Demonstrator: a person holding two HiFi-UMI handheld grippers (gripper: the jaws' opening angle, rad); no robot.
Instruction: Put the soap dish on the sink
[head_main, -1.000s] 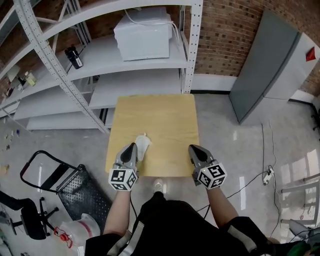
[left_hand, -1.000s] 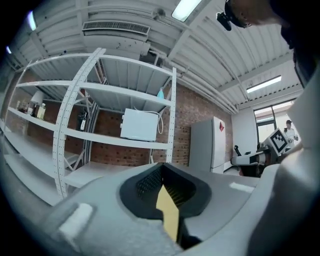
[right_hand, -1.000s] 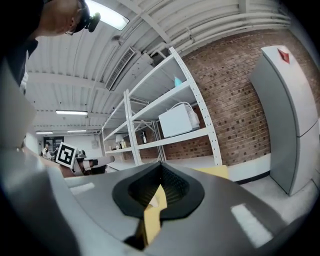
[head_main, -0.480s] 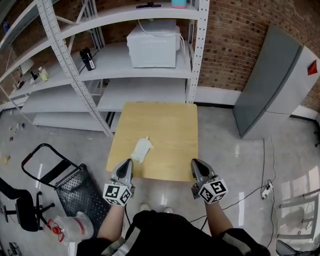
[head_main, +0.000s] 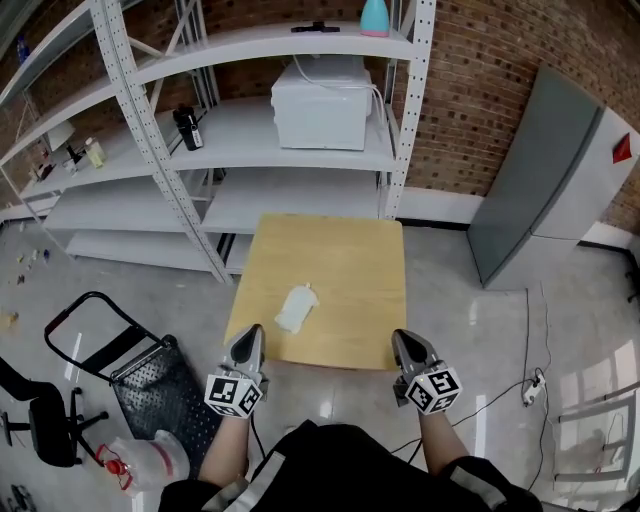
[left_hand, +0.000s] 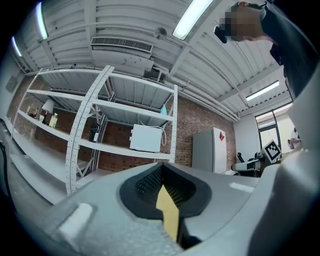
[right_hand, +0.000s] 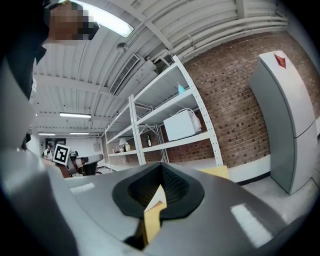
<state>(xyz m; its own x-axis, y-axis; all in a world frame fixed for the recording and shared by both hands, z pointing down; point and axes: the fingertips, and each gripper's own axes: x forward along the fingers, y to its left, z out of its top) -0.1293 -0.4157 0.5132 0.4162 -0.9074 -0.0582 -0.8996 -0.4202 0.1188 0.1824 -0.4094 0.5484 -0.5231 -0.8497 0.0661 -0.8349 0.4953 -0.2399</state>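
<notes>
A small white flat item, seemingly the soap dish (head_main: 296, 309), lies alone on the square wooden table (head_main: 350, 260), left of its middle. No sink is in view. My left gripper (head_main: 248, 338) hangs at the table's near edge, just short of the dish, jaws shut and empty. My right gripper (head_main: 405, 342) is level with it at the near right corner, also shut on nothing. In the left gripper view (left_hand: 162, 187) and the right gripper view (right_hand: 160, 192) the pads meet, with only a sliver of the tabletop showing below them.
White metal shelving (head_main: 300, 150) stands behind the table with a white box-like appliance (head_main: 325, 100) and a teal bottle (head_main: 375, 15). A grey cabinet (head_main: 545, 190) is at the right, a black hand cart (head_main: 150, 375) at the left, and a cable (head_main: 528, 340) lies on the floor.
Both grippers have drawn back from over the table to its near edge; the left one has left the white item's side. The item stays on the table.
</notes>
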